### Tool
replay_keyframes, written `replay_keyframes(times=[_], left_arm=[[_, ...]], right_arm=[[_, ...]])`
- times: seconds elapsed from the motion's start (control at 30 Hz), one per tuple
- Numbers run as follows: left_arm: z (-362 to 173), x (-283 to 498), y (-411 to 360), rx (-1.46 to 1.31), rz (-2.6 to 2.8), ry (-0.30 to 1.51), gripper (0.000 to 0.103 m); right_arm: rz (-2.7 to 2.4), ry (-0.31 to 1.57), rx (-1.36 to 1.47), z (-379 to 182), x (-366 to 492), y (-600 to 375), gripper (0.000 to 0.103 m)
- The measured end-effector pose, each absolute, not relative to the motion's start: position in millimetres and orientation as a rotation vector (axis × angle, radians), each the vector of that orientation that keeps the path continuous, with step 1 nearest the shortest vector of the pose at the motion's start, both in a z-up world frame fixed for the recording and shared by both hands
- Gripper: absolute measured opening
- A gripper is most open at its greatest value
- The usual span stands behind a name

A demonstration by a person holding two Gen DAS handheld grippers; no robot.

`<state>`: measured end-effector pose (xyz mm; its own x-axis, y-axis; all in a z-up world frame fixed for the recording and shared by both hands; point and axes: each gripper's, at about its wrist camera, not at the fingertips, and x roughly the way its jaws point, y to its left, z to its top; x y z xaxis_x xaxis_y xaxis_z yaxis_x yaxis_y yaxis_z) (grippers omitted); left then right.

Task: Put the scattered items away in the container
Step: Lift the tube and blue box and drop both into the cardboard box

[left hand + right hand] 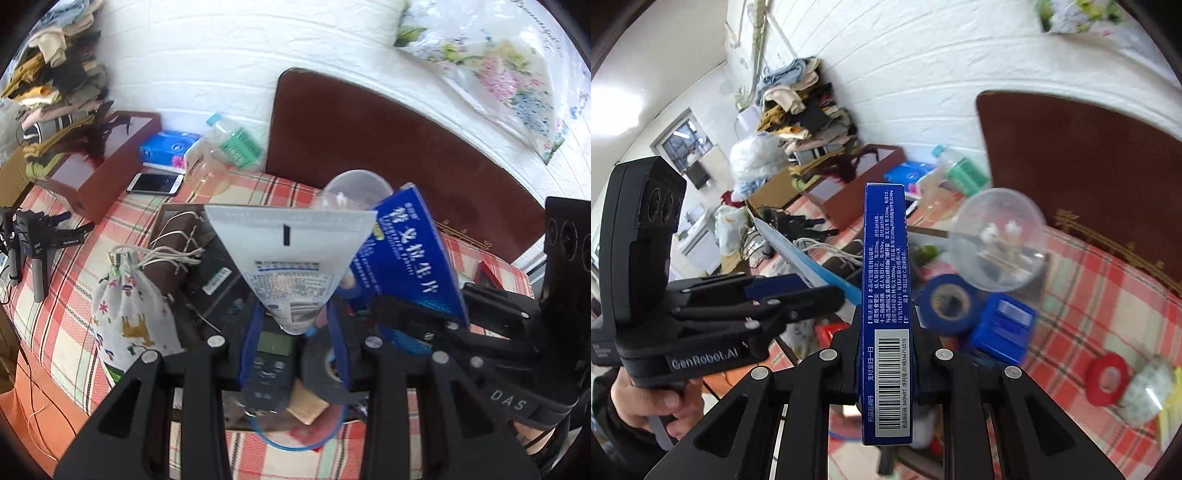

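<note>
A bed covered in a red-and-cream plaid sheet (62,306) is shown strewn with household clutter, with a dark shallow container (221,273) set on it below the two grippers and already holding a brown pouch (177,243), a remote (271,365) and a roll of dark tape (325,373). The carrying step appears to be in hand: two items are held above the container, and the next move is judged to call for each to be lowered over a free patch and let go. The blue medicine box (886,306) is clamped edge-up by the right gripper (886,354), whose fingers are closed to the width of the box. The flat white sachet (288,254) is pinched by its lower corner in the left gripper (295,332), whose blue-padded fingers are nearly closed on it. Red tape (1108,376) and a clear globe (997,240) are left on the sheet outside the container.
</note>
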<state>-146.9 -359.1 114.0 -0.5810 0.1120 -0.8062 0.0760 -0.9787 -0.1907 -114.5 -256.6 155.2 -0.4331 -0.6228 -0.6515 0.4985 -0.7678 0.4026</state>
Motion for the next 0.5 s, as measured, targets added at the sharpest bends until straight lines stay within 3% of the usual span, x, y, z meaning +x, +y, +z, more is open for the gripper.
replay_keyframes(times=[0.13,0.2,0.27,0.33,0.43,0.5], left_arm=[[104,-162,-378,-1.471,2.751,-0.333,0.036],[99,-166,-385,-1.487,2.765,-0.336,0.047],[98,-166,-388,-1.475,2.779,-0.339,0.074],[100,-165,-388,-1.44,2.79,-0.335,0.079],[104,-169,-389,-1.433,2.802,-0.315,0.08],[107,-170,-392,-1.413,2.805,-0.343,0.08]], right_arm=[[-2.158,-0.213,1.168,132,-137,-280,0.02],[-2.145,-0.213,1.222,120,-147,-284,0.021],[-2.153,-0.165,1.245,116,-148,-285,0.036],[-2.142,-0.161,1.226,118,-148,-282,0.043],[-2.198,-0.151,1.185,127,-147,-275,0.069],[-2.203,-0.17,1.141,135,-145,-270,0.07]])
